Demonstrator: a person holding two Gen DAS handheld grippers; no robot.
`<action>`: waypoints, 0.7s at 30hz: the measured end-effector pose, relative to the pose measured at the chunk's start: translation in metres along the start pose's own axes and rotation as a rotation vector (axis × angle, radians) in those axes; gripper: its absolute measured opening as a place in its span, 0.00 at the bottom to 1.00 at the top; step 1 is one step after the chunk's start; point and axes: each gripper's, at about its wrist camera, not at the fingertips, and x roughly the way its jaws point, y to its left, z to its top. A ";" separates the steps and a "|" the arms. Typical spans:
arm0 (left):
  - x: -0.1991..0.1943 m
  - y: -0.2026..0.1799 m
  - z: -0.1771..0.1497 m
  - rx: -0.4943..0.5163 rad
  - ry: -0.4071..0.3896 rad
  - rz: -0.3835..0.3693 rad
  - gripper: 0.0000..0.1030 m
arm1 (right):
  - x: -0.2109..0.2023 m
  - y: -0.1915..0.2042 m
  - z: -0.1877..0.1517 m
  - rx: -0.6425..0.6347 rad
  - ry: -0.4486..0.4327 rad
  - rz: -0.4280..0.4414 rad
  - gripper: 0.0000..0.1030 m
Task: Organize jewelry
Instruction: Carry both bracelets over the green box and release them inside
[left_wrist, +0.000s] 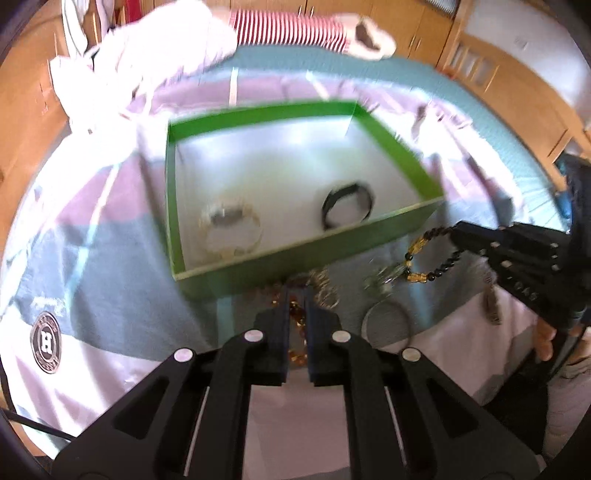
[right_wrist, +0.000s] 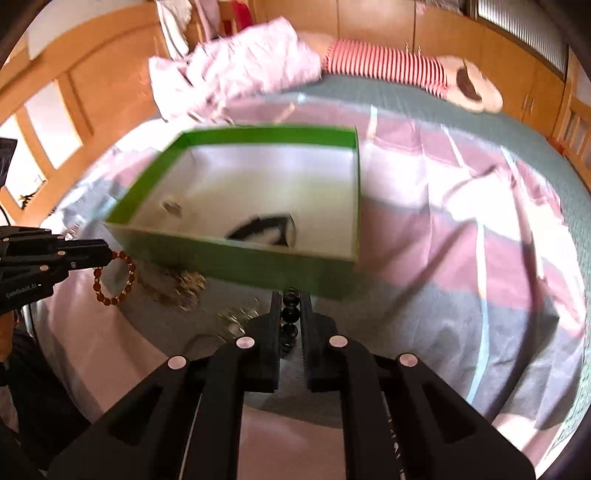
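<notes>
Writing: the left gripper (right_wrist: 107, 254) carries "GenRobot.AI" on its side in the right wrist view; a round badge (left_wrist: 46, 341) with an "H" is printed on the bed cover (left_wrist: 110, 258); its smaller text is too blurred to read.
Left gripper: clenched on an amber bead bracelet (right_wrist: 114, 277), held above the cover just outside the box's near wall.
Right gripper (left_wrist: 456, 236): clamped on a black and yellow bead bracelet (left_wrist: 430, 258), hanging off the box's near right corner.
Green box (left_wrist: 295, 254): on the cover, holding a black bangle (left_wrist: 347, 203) and a pale bracelet (left_wrist: 231, 229).
Left view only: a thin ring bangle (left_wrist: 386, 321) on the cover.
Right view only: the amber loop in full.
</notes>
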 end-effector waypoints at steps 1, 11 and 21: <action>-0.007 0.001 -0.001 0.000 -0.017 -0.009 0.07 | -0.004 0.003 0.004 -0.003 -0.019 0.003 0.10; -0.008 0.000 0.011 -0.012 -0.020 -0.005 0.08 | -0.005 0.009 0.024 -0.021 -0.042 0.008 0.10; 0.012 0.016 0.074 -0.053 -0.098 0.052 0.08 | -0.009 0.012 0.090 -0.041 -0.200 0.000 0.10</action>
